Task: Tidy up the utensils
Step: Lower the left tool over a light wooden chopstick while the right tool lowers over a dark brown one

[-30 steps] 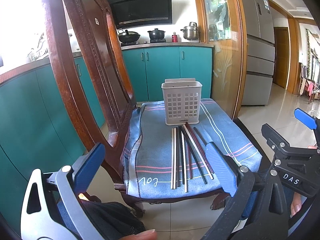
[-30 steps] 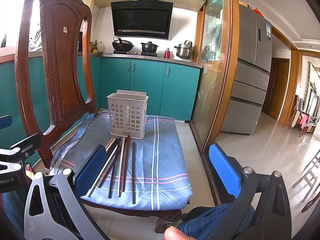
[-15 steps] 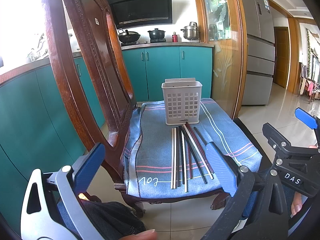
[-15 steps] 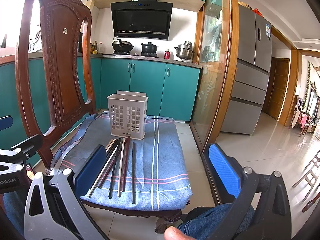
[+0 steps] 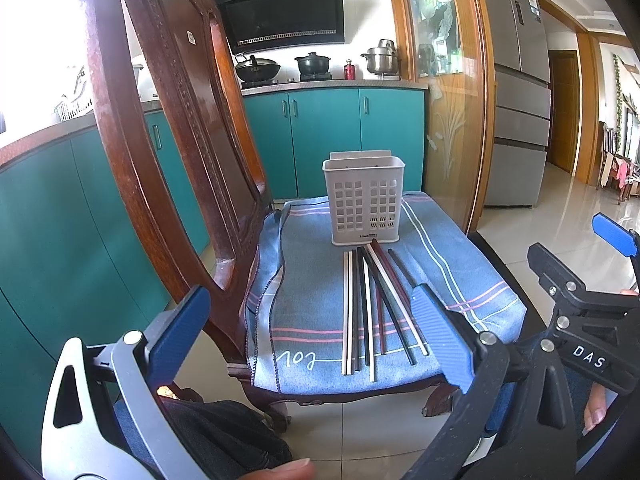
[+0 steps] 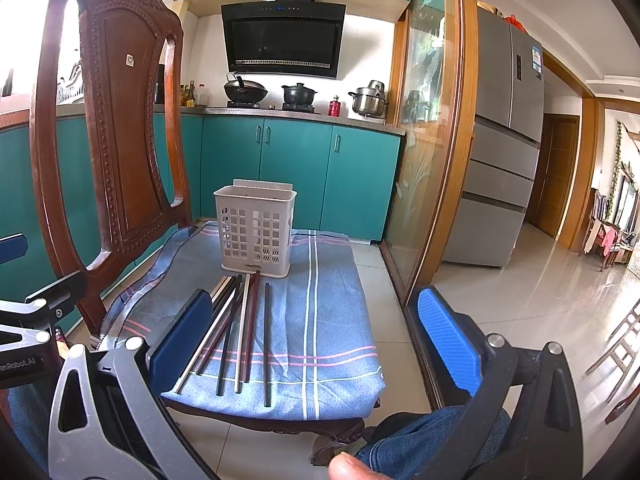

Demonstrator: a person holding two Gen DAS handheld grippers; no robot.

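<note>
Several chopsticks (image 5: 374, 304) lie bunched and crossing on the blue cloth (image 5: 312, 304) before the basket (image 5: 363, 197), so with your left gripper (image 5: 312, 336) and right gripper (image 6: 316, 332) both spread empty, a careless pinch could drag neighbours along.

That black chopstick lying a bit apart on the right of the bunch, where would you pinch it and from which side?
Probably near its near end, from above. The lone black chopstick lies flat on the blue cloth, pointing toward the white basket, with a gap between it and the other chopsticks. The open right gripper is nearer; set its fingers across the stick's width.
</note>
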